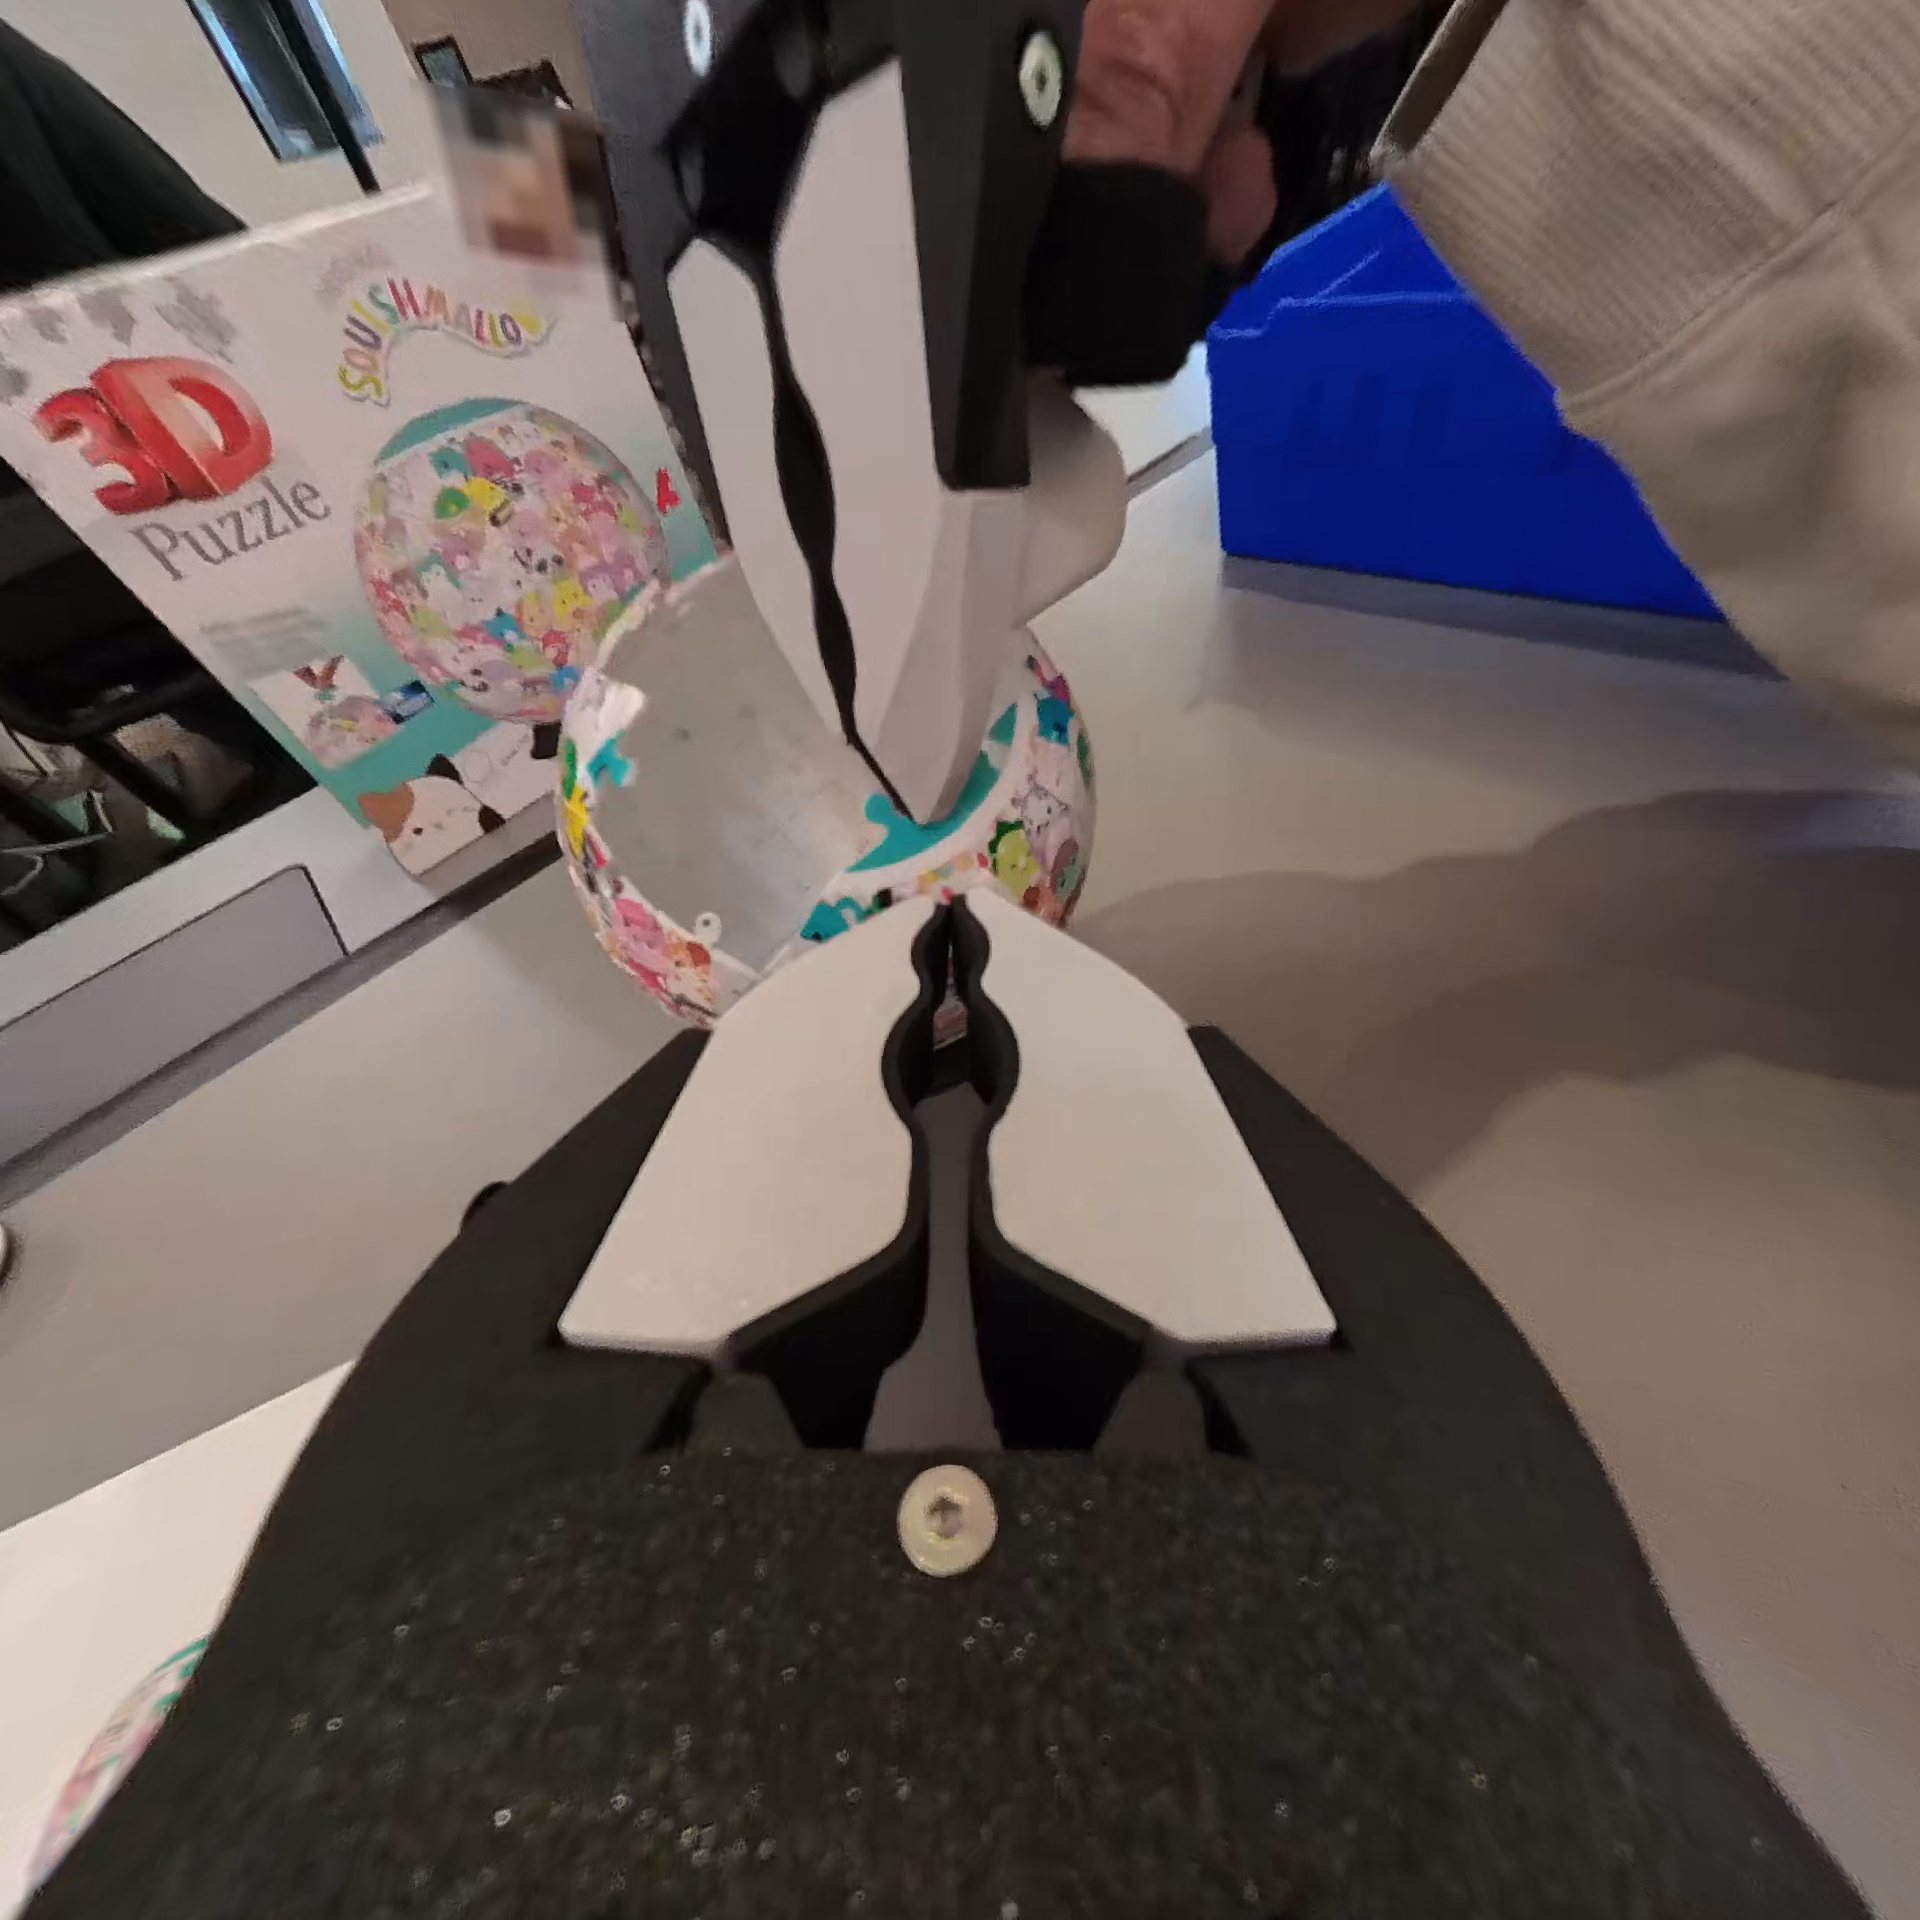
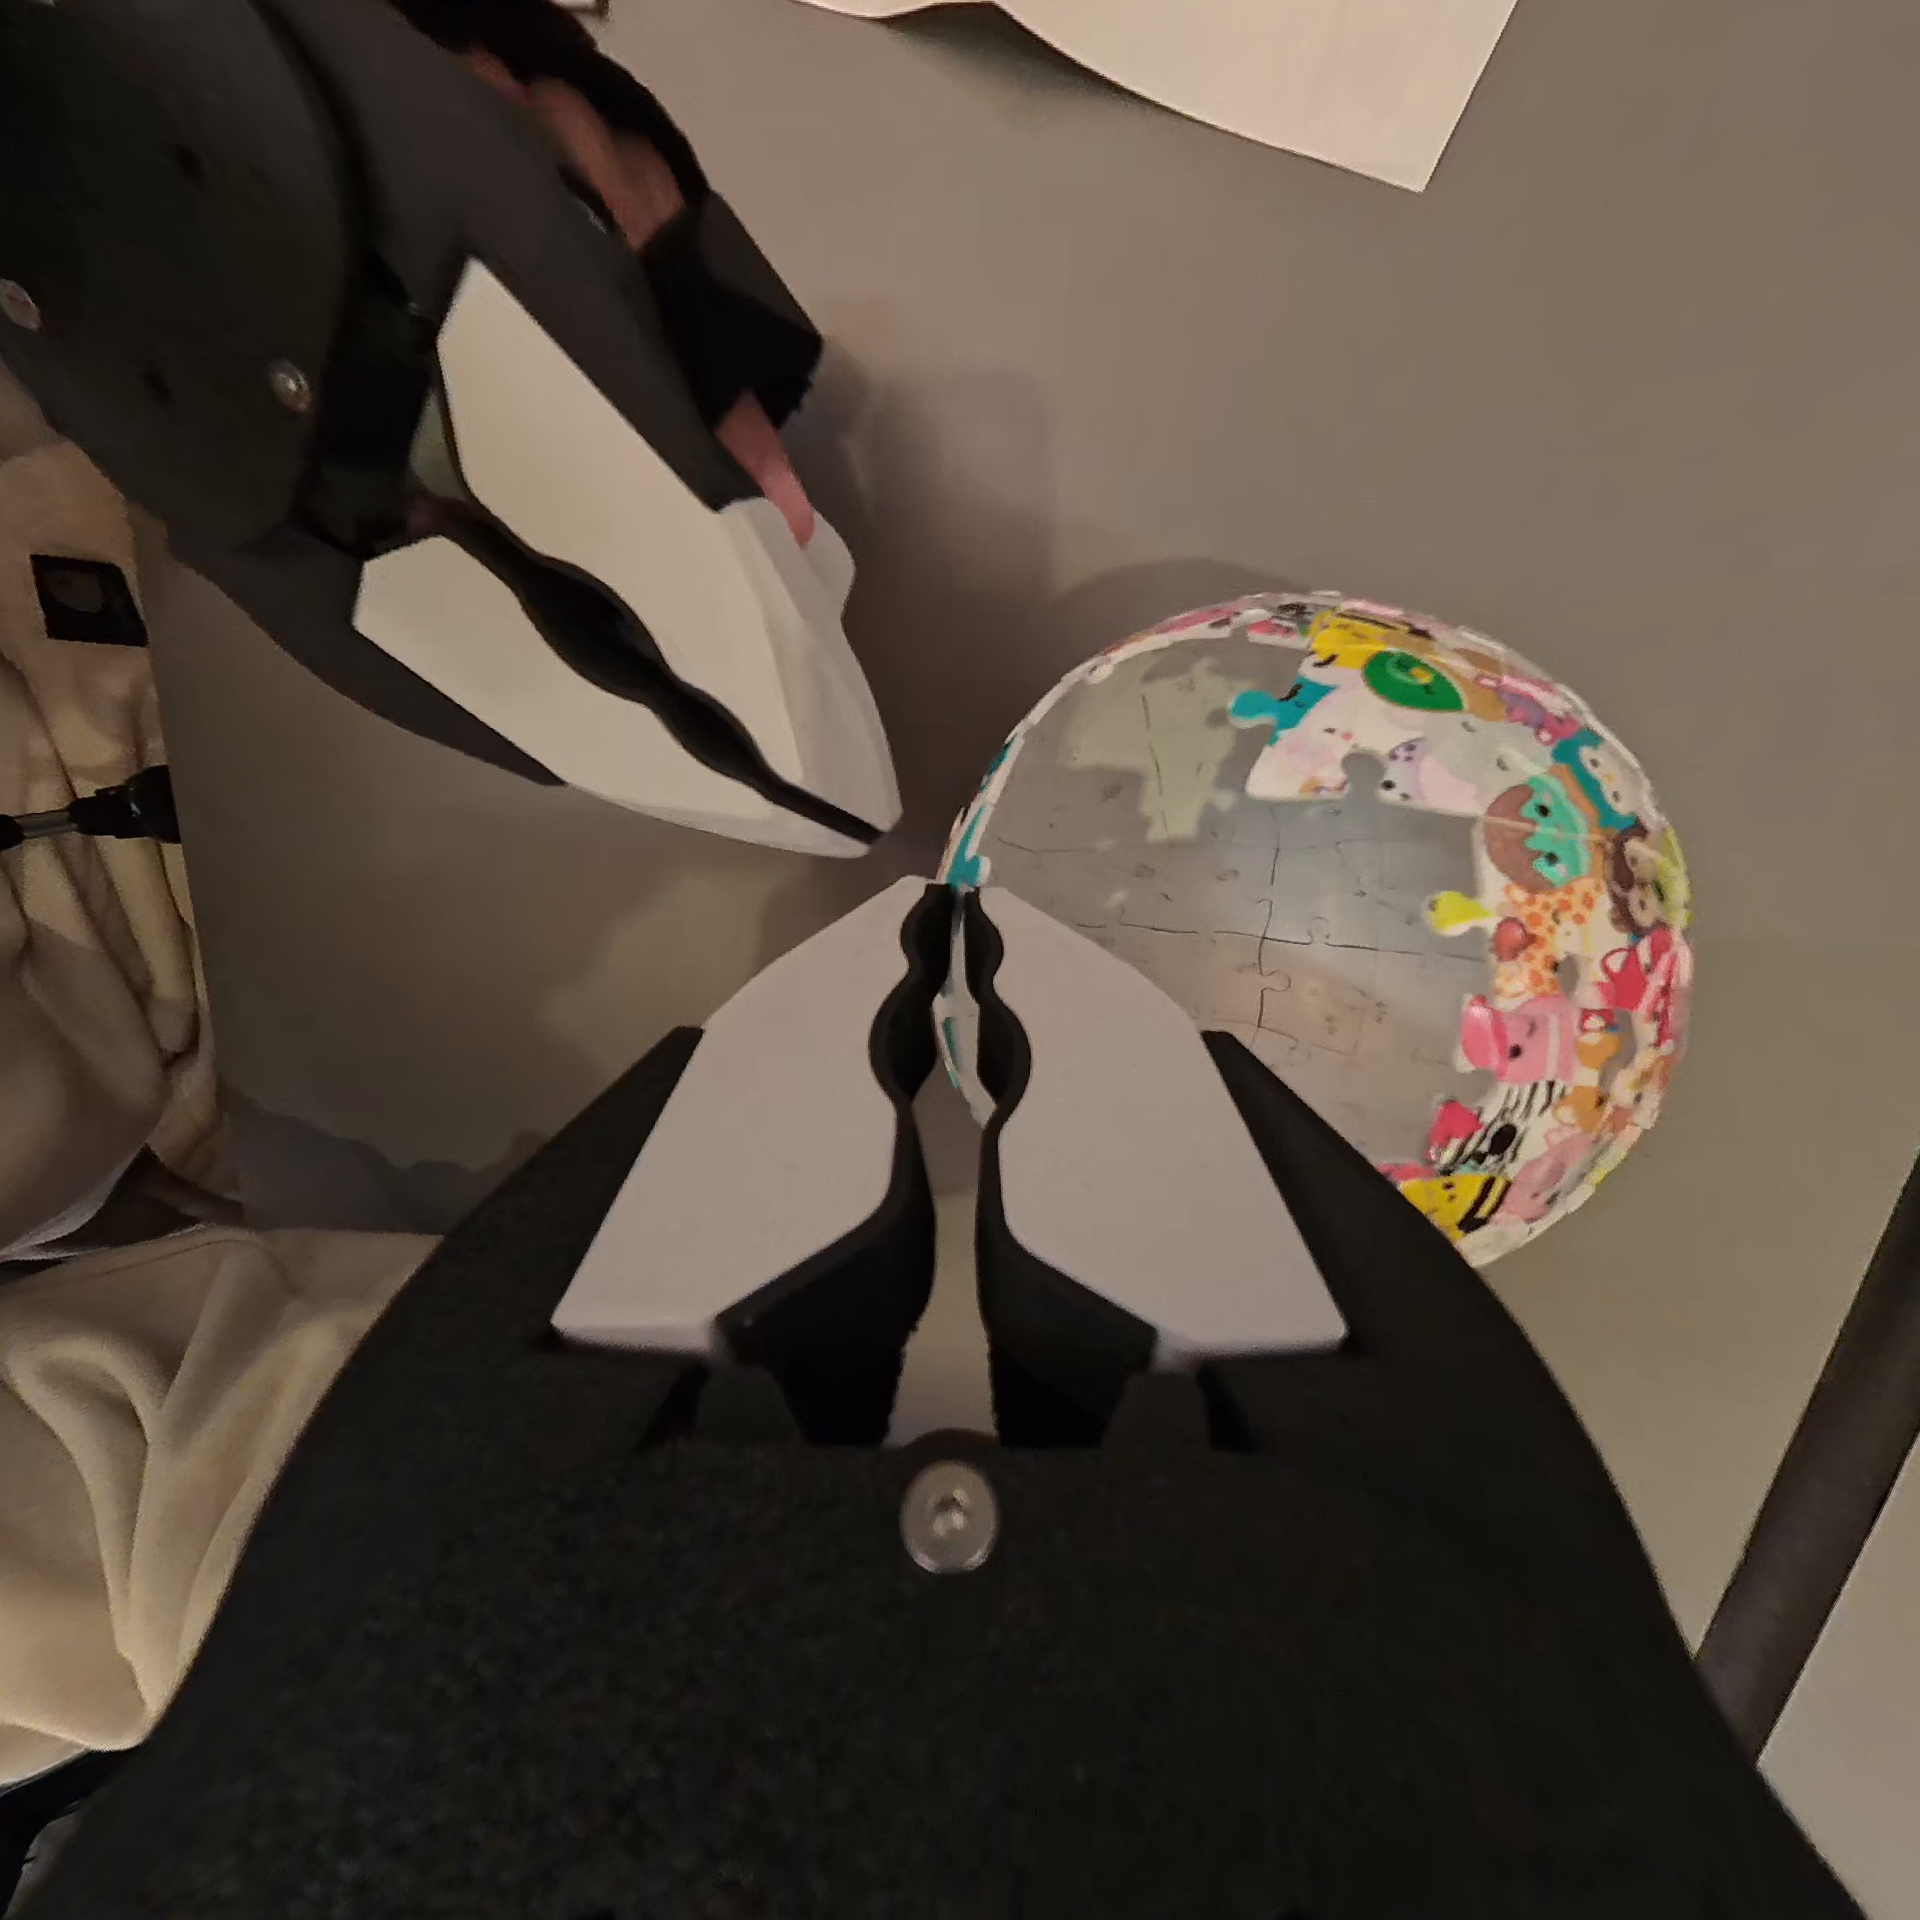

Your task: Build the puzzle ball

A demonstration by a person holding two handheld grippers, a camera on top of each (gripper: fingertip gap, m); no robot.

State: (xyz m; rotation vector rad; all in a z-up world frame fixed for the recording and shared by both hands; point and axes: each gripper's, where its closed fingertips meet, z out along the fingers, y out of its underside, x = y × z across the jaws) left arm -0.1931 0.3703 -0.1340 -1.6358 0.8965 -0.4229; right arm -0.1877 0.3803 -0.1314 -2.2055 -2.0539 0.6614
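Observation:
The puzzle ball (image 1: 717, 800) is a partly built shell, colourful outside and grey inside, resting on the grey table (image 1: 1351, 1039). In the right wrist view it (image 2: 1299, 935) lies right of centre. My right gripper (image 2: 954, 902) is shut on the shell's near rim; in the left wrist view it (image 1: 902, 812) comes down from above onto the teal edge. My left gripper (image 1: 951, 914) is shut, its tips just in front of the shell's rim. In the right wrist view it (image 2: 881, 831) points at the same rim spot, with nothing visible between its jaws.
The puzzle box (image 1: 312, 520) stands at the back left and a blue bin (image 1: 1403, 436) at the back right. Another colourful puzzle part (image 1: 104, 1766) lies on a white sheet (image 1: 125, 1507) at the near left. A paper sheet (image 2: 1247, 73) lies beyond the ball. A beige sleeve (image 1: 1714, 312) hangs at the right.

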